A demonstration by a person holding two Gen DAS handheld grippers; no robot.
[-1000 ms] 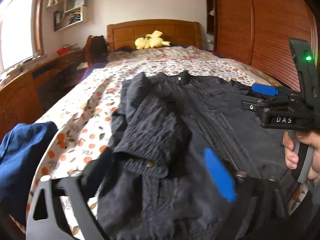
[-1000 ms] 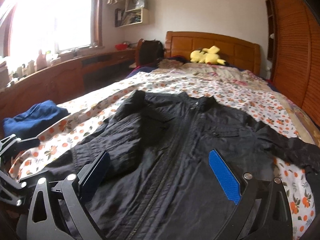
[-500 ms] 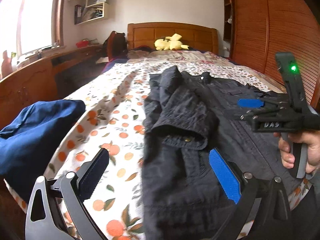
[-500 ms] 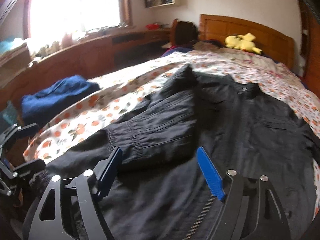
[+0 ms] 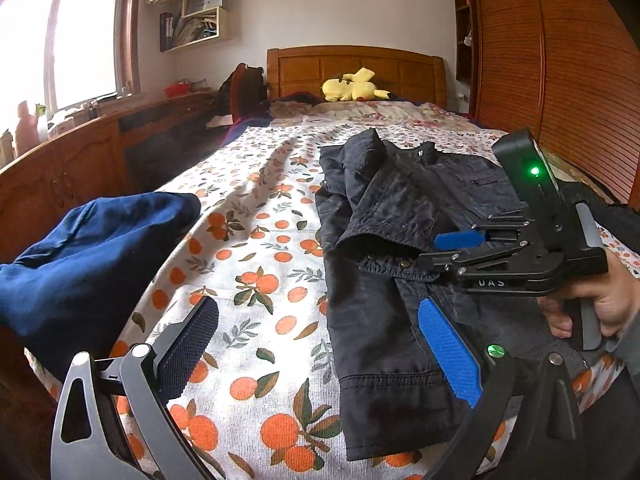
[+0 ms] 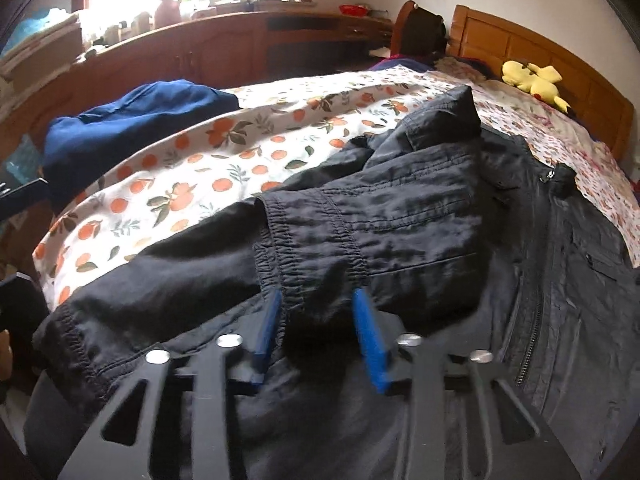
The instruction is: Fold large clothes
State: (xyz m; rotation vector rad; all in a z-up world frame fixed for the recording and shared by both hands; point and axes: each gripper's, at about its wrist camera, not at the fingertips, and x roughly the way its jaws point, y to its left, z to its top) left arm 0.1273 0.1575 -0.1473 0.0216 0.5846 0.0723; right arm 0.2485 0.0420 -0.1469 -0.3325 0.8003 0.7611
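A black zip jacket (image 5: pixel 472 184) lies face up on the orange-print bedsheet (image 5: pixel 260 240), its left sleeve folded over the chest. The sleeve's elastic cuff (image 6: pixel 312 248) sits between the blue pads of my right gripper (image 6: pixel 316 304). Its jaws are closing, and both pads touch the cuff. The left wrist view shows the right gripper (image 5: pixel 436 248) side-on at the cuff (image 5: pixel 384 240), held by a hand (image 5: pixel 600 304). My left gripper (image 5: pixel 316 312) stands wide open over the jacket's left edge and the sheet, holding nothing.
A bunched blue garment (image 5: pixel 92 252) lies at the bed's left edge. A yellow plush toy (image 5: pixel 352 86) rests by the wooden headboard (image 5: pixel 356 64). A wooden desk (image 5: pixel 60 168) runs along the left wall, and a slatted wardrobe (image 5: pixel 568 80) stands on the right.
My right gripper swung down to the folded sleeve's cuff and its jaws narrowed around it. My left gripper shifted left off the jacket, so the sheet now shows between its open fingers.
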